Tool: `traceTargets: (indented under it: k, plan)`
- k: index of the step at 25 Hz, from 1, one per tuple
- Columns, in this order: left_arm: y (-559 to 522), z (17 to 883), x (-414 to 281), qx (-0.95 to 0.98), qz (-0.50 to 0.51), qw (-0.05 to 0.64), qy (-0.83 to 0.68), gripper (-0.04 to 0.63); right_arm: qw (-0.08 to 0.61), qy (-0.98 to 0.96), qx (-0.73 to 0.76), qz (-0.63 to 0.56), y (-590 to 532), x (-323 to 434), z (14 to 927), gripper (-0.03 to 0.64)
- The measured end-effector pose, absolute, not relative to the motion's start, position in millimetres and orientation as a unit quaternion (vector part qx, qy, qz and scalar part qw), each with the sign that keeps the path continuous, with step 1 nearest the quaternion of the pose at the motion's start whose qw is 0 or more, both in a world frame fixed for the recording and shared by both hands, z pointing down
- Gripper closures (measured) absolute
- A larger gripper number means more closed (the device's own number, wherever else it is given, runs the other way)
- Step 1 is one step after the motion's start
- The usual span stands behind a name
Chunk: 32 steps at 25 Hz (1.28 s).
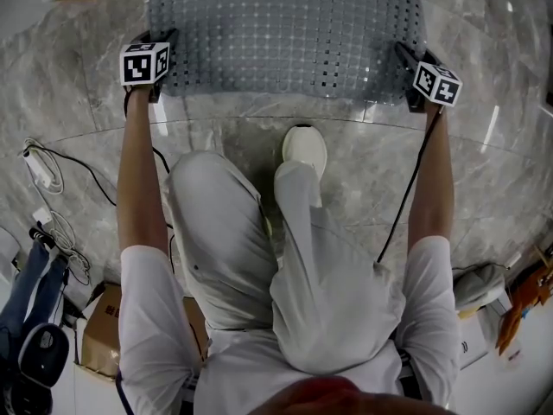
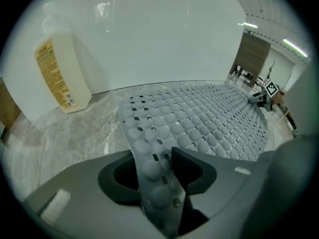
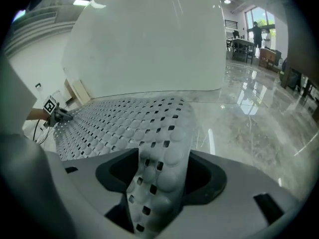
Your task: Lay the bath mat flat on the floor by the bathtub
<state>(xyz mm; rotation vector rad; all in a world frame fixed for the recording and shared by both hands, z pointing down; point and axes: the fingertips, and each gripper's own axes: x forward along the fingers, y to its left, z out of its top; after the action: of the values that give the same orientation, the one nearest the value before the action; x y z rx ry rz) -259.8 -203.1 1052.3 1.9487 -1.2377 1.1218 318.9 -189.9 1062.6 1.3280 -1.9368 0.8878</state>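
Note:
The grey perforated bath mat (image 1: 285, 33) lies spread on the marble floor in front of the white bathtub wall (image 2: 164, 39). My left gripper (image 1: 155, 40) is at the mat's near left corner and my right gripper (image 1: 404, 52) at its near right corner. In the left gripper view a curled-up corner of the mat (image 2: 154, 158) stands between the jaws of the left gripper (image 2: 155, 168), which are parted. In the right gripper view the other corner (image 3: 164, 158) rises between the jaws of the right gripper (image 3: 162, 171), with gaps at its sides.
A pale soap bottle (image 2: 57, 73) stands on the floor by the tub, left of the mat. The person's white shoe (image 1: 304, 150) is just behind the mat's near edge. White cables (image 1: 52, 180) and a cardboard box (image 1: 104, 327) lie at the left.

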Motion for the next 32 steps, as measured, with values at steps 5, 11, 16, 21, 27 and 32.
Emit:
traceTargets:
  k: [5,11,16,21,27,32]
  plan:
    - [-197.0,1054.5,-282.3,0.728,0.449,0.290,-0.429,0.318,0.335,-0.728,0.492,0.340,-177.1,341.7,1065.0,0.330]
    - [-183.6,1049.2,-304.8,0.735,0.438,0.302,-0.421,0.268,0.327,-0.716,0.506,0.354,-169.4,359.1,1061.1,0.295]
    - [-186.5,1040.7,-302.7,0.743,0.410,0.299,-0.436,0.258,0.283,-0.709,0.550,0.340,-177.5,367.3,1043.0,0.299]
    - [-199.4,1017.2,-289.0,0.754,0.393,0.215,-0.480,0.270,0.263,-0.714,0.574,0.302,-182.3,346.0,1024.8,0.310]
    - [-201.6,996.3,-263.8,0.753,0.356,0.160,-0.529,0.340,0.255,-0.702,0.620,0.242,-182.1,306.2,1009.0,0.350]
    - [-187.4,978.5,-238.3,0.753,0.324,0.166,-0.548,0.443,0.247,-0.701,0.621,0.251,-169.1,267.9,992.6,0.394]
